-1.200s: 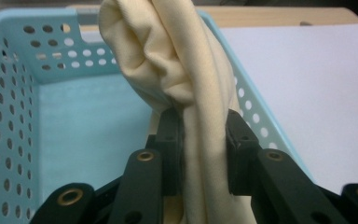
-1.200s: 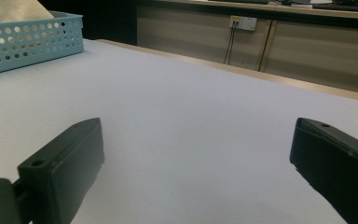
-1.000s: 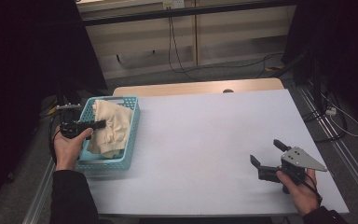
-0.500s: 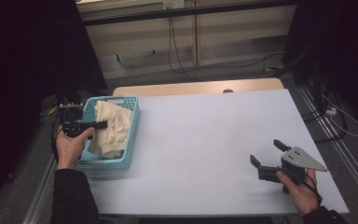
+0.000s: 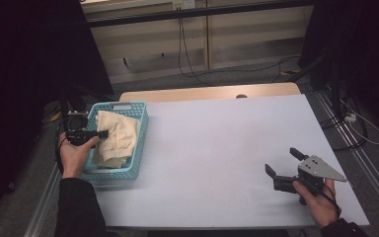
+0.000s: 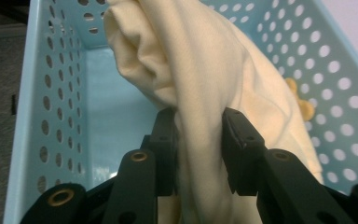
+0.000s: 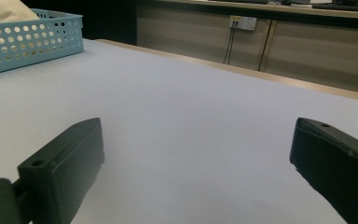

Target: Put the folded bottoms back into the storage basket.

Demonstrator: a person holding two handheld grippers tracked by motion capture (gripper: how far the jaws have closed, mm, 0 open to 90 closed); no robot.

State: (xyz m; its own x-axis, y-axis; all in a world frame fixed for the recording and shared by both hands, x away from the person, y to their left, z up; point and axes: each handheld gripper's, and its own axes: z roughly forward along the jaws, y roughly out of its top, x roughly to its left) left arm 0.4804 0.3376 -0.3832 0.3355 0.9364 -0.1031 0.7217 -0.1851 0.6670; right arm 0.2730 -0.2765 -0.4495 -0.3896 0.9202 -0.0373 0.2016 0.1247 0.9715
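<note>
One cream cloth (image 6: 200,70), soft, creased, bunched in folds, lying in pale blue perforated basket (image 5: 140,143) at table's (image 5: 217,148) left edge. Left gripper (image 6: 198,140) pinching fold of cloth, jaws just easing apart, pads touching fabric both sides. Right gripper (image 5: 286,163) low over bare table, jaws wide, nothing between. No readable writing or labels anywhere.

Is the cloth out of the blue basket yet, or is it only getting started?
Only getting started. Done: the left tool has pinched a fold of the cream cloth. In hand: that grip, though its jaws have just eased open slightly. Left: the cloth sits inside the blue basket, so lifting it out probably comes next. The right tool waits open over the white table.
</note>
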